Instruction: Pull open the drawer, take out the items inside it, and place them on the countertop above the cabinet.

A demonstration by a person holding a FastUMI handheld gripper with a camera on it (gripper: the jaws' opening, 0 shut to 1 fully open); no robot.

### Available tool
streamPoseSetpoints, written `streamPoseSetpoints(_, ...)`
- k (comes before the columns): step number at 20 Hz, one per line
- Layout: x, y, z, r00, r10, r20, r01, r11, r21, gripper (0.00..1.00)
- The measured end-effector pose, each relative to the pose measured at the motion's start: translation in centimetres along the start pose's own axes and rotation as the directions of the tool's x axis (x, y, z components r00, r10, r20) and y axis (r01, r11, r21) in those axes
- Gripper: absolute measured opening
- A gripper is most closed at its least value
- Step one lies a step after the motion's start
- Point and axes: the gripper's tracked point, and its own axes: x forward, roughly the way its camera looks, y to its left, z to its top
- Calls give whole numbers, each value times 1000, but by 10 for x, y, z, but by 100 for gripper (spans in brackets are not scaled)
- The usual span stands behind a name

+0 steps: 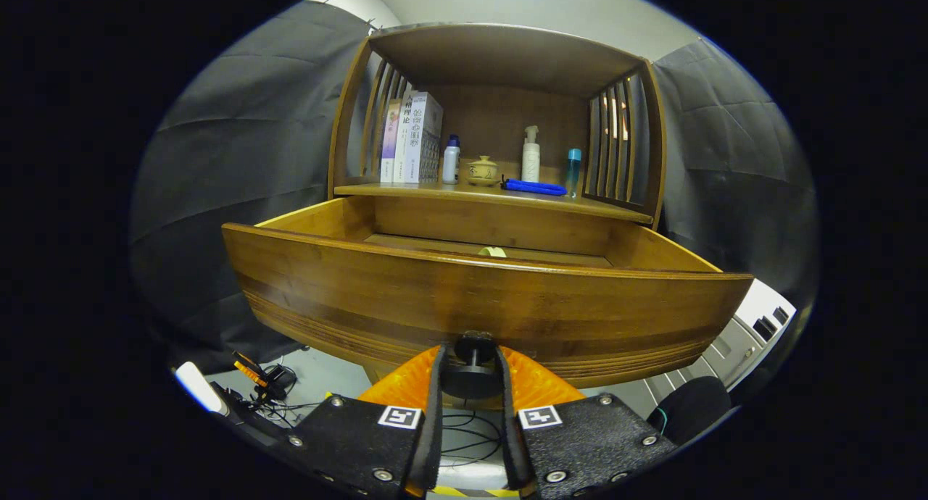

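Drawer (478,297) pulled open, tongs (471,373) gripping its knob (473,355)

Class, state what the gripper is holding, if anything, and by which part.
The gripper is shut on the drawer, gripping its knob at the front panel.

Claw-mounted fisheye, low, close against drawer front (478,297), looking forward and up into cabinet shelf (493,192).

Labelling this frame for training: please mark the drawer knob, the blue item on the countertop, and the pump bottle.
drawer knob (474,373), gripper view, its dark disc between the gripper fingers
blue item (535,188), gripper view, middle of its length
pump bottle (531,163), gripper view, its white body
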Motion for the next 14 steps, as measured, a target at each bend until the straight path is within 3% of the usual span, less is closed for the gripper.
streamPoseSetpoints(3,-7,7,12,999,44,31,-45,999,25,46)
streamPoseSetpoints(6,-19,34,44,984,148,95,-152,988,33,76)
streamPoseSetpoints(8,-25,33,72,979,155,131,-150,988,-42,96)
streamPoseSetpoints(14,-20,42,145,969,156,192,-110,967,-230,95)
